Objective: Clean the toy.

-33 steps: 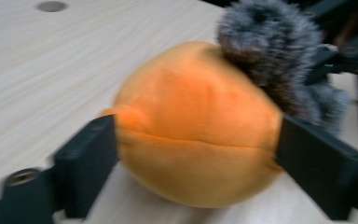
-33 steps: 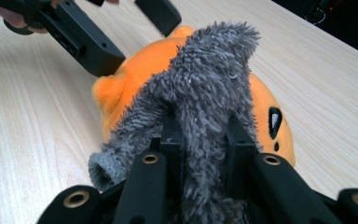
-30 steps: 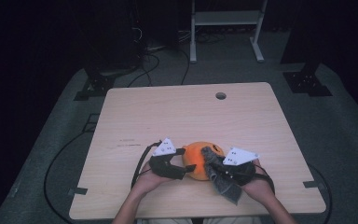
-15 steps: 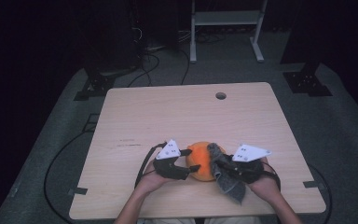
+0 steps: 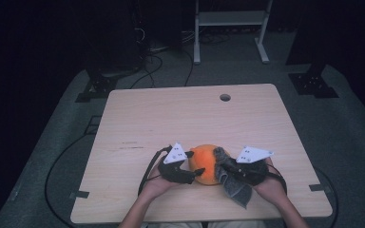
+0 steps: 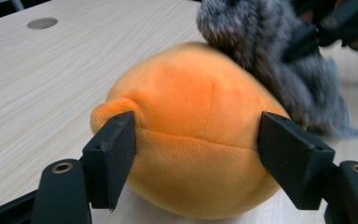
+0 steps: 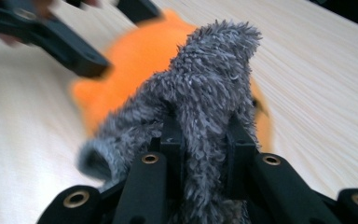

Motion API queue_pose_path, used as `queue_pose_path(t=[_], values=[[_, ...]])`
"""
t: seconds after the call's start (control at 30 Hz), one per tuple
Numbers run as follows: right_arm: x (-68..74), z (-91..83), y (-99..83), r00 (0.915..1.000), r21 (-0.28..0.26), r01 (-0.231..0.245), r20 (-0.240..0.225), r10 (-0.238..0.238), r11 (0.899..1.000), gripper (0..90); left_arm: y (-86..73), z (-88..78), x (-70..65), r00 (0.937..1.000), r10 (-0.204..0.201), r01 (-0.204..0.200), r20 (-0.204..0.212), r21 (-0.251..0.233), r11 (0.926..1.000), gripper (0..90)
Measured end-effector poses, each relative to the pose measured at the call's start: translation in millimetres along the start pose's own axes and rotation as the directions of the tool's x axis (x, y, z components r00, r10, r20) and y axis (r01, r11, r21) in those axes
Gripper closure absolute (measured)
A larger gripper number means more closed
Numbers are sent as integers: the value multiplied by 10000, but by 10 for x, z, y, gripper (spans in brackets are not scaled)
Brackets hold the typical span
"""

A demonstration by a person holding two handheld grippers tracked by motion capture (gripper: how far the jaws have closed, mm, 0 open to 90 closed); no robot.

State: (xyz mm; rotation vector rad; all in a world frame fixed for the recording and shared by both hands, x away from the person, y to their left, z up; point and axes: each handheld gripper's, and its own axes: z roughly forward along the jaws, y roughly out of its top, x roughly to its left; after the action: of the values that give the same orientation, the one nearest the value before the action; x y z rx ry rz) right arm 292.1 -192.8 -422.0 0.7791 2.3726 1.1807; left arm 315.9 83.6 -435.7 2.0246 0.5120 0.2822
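A person sits at a pale wooden counter (image 5: 171, 114) and works with a hand-held gripper in each hand, both close to the near edge; between them lies a round orange plush toy (image 5: 206, 163), soft and stitched in panels, resting on the wood a little right of the middle; the left gripper (image 5: 194, 174) comes at the toy from the person's left, and in the left gripper view its two black jaws stand either side of the toy's lower half, the left one against the plush, the right one at its side where contact is hard to judge; those jaws have just been opening, with the toy between them, so I read this as a loose steadying hold rather than a firm clamp; the right gripper (image 5: 224, 167) has its jaws clamped together on a fold of shaggy grey cloth (image 5: 234, 185), and in the right gripper view the cloth rises in a tuft between the jaws and leans onto the top of the toy; from above, the rest of the cloth hangs down onto the counter beside the right hand; the work looks like wiping the toy with the cloth, and it seems to be under way: the cloth touches the toy's upper right side, while the left and front faces are bare, so most of the surface probably remains to be covered.
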Motion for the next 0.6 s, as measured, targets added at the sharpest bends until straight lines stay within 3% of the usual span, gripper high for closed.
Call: queue_pose_path(t=[0.07, 0.1, 0.2, 0.27, 0.33, 0.37, 0.43, 0.53, 0.6], values=[[-104, -6, -50, 9978, 320, -346, 585, 327, 9989, 734, -9, 3, 11, 9999, 105, -105, 49, 25, 9999, 303], [-129, -27, -58, 9967, 240, -526, 624, 510, 9983, 734, -8, 12, 9, 9998, 180, -180, 90, 1, 9998, 309], [-72, -70, -11, 9983, -50, -269, 507, 271, 9996, 734, 8, 40, -3, 9990, 406, -403, 191, -162, 9991, 315], [-28, -49, 2, 9986, 37, -28, 534, 26, 10000, 734, 28, 25, 10, 9987, 407, -399, 302, -259, 9989, 303], [-24, -22, -35, 9988, 233, -79, 480, 68, 9997, 735, 63, 3, 51, 9994, -278, 286, 204, -406, 9988, 220], [-33, -21, -53, 9992, 302, -118, 391, 106, 9995, 735, 80, 19, 70, 9983, -588, 589, 20, -161, 9981, 170], [-51, -39, -92, 9996, 604, -113, 260, 98, 9981, 734, 71, 86, 82, 9940, -1070, 1066, 242, 187, 9941, 120], [-85, -130, -106, 9976, 981, 270, 608, -331, 9948, 735, 58, 125, 27, 9964, -691, 689, 485, 71, 9976, 160], [-111, -193, -87, 9966, 874, 206, 774, -274, 9960, 736, 75, 124, -18, 9984, -308, 306, 468, 51, 9995, 186]])
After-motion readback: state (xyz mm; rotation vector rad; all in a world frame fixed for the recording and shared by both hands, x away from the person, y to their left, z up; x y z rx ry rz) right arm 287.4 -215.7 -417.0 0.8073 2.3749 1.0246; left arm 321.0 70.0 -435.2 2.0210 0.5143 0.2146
